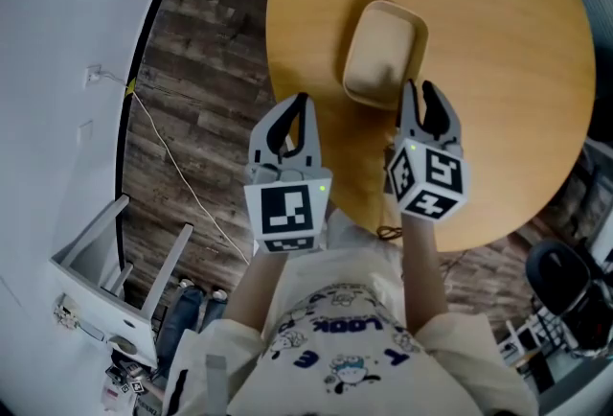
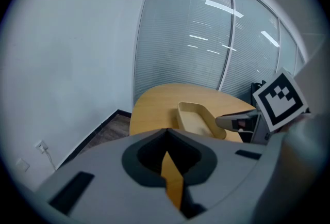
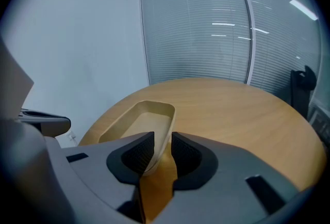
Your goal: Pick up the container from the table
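Seemingly light yet stiff, the thin-walled beige container [image 1: 385, 53] sat on the round worktop [image 1: 517, 69], its near wall pinched by the right claw [image 3: 160, 138], the left claw [image 2: 166, 131] pressed together, empty.

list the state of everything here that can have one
beige rounded shallow container: upright, empty, resting on the round wooden table
right gripper: claw closed on the container's near wall
left gripper: claw shut, holding nothing
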Demonstrator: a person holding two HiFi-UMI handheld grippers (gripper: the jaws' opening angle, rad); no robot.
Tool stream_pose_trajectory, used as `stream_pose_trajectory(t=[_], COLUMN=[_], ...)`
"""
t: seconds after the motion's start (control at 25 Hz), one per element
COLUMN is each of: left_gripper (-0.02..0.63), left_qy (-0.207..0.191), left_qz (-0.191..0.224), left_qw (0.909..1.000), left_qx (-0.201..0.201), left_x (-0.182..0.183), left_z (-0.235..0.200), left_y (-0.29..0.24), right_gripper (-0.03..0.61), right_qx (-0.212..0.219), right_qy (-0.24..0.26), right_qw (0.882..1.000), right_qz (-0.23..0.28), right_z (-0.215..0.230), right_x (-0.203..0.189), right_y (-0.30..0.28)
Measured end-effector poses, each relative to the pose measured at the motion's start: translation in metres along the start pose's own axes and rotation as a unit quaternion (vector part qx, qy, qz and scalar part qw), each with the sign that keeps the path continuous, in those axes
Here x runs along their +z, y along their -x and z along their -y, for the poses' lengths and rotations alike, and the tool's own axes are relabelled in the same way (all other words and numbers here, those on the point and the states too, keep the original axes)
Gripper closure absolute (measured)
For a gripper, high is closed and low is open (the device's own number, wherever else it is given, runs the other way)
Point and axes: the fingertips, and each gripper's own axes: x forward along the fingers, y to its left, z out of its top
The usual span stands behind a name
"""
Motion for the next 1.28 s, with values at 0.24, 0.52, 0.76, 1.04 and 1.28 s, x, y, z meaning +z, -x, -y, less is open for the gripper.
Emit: stream_pose_trajectory(t=[0.24, 0.52, 0.76, 1.04, 1.28], left_gripper=[0.612, 0.612, 0.612, 0.612, 0.612], left_qy=[0.004, 0.010, 0.013, 0.013, 0.005], left_qz=[-0.012, -0.017, -0.015, -0.001, 0.033], left_qw=[0.9999, 0.9998, 0.9998, 0.9999, 0.9994], left_qx=[-0.003, 0.001, 0.005, 0.004, 0.003], left_x=[-0.012, -0.017, -0.019, -0.012, 0.016], left_z=[-0.002, -0.004, -0.007, -0.008, -0.006], left_y=[-0.006, -0.003, 0.004, 0.018, 0.030], right_gripper=[0.489, 0.522, 0.555, 0.560, 0.560], right_qx=[-0.007, -0.006, -0.019, -0.018, -0.016], right_qy=[-0.027, -0.053, -0.085, -0.096, -0.091], right_qw=[1.000, 0.998, 0.996, 0.995, 0.995], right_qz=[-0.011, -0.020, -0.019, 0.003, 0.046], right_z=[0.003, 0.004, 0.004, 0.000, 0.000], right_x=[-0.009, -0.015, -0.016, -0.004, 0.027], right_y=[-0.016, -0.021, -0.020, -0.004, 0.022])
